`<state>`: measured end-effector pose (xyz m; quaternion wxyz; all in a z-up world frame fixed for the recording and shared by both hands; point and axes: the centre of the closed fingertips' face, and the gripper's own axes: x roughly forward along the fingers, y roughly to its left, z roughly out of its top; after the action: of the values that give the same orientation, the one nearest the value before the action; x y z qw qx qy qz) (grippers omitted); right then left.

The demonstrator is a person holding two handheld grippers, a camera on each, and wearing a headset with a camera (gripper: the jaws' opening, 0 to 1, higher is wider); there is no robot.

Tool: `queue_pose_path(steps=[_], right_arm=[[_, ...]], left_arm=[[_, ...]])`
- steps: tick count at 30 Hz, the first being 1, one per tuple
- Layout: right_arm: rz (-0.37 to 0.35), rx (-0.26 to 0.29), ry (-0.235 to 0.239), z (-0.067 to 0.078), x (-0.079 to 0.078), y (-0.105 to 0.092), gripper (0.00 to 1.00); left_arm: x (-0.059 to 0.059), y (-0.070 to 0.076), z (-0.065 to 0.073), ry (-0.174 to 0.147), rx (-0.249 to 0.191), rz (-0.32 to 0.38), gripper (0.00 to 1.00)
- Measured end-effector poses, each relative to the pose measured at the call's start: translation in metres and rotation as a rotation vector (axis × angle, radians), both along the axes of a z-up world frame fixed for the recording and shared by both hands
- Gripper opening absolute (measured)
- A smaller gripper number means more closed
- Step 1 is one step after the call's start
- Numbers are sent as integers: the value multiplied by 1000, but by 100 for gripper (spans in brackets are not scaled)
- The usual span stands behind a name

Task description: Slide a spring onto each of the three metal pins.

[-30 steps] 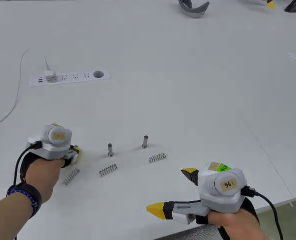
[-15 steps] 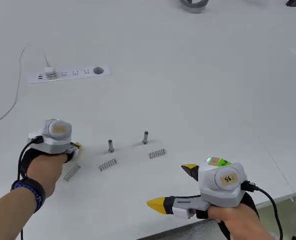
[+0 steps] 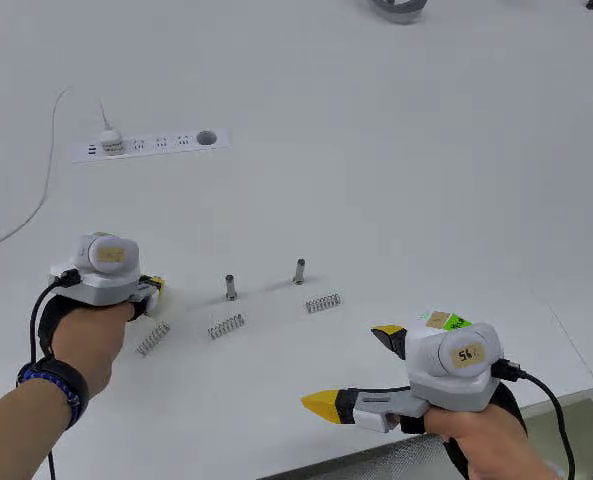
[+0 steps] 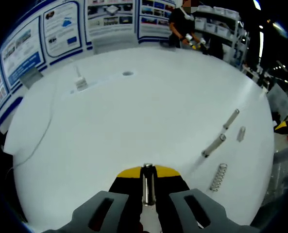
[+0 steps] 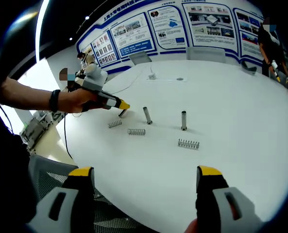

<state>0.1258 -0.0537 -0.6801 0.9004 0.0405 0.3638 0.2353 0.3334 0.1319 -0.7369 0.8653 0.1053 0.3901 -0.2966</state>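
My left gripper (image 3: pixel 152 290) has its yellow-tipped jaws clamped together on a short grey metal pin (image 4: pixel 147 187), the tips low over the white table (image 3: pixel 376 180). Whether that pin touches the table I cannot tell. To its right two more metal pins stand upright on the table and apart from each other, the nearer pin (image 3: pixel 230 287) and the farther pin (image 3: pixel 299 271).

Three small coiled wire springs lie flat in front of them. The left spring (image 3: pixel 153 338) is just beside my left hand (image 3: pixel 91 340). The middle spring (image 3: pixel 226 326) lies near the foot of the nearer pin, and the right spring (image 3: pixel 323 302) near the farther pin. None touches a pin.

My right gripper (image 3: pixel 354 368) hangs at the table's near edge with its jaws wide apart. In the right gripper view the pins and springs lie ahead across bare table.

Far back, a white power strip (image 3: pixel 146 145) and its thin cable (image 3: pixel 38 200) lie well apart from the work. A dark curved object (image 3: pixel 401 8) sits at the far edge.
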Motion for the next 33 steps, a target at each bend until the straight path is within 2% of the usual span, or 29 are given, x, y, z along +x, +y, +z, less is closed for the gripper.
queue_pose_path(steps=[13,18,33], right_arm=[[2,3,-3,2,1,1,88],[-3,10,-6,3,2,1,88],[9,12,-7,3,2,6,88]], left_arm=[[-5,7,12,-15,-30,29,7],[-8,13,16,-21,-58,55,7],[-14,24,21,-32,-60,66,7]])
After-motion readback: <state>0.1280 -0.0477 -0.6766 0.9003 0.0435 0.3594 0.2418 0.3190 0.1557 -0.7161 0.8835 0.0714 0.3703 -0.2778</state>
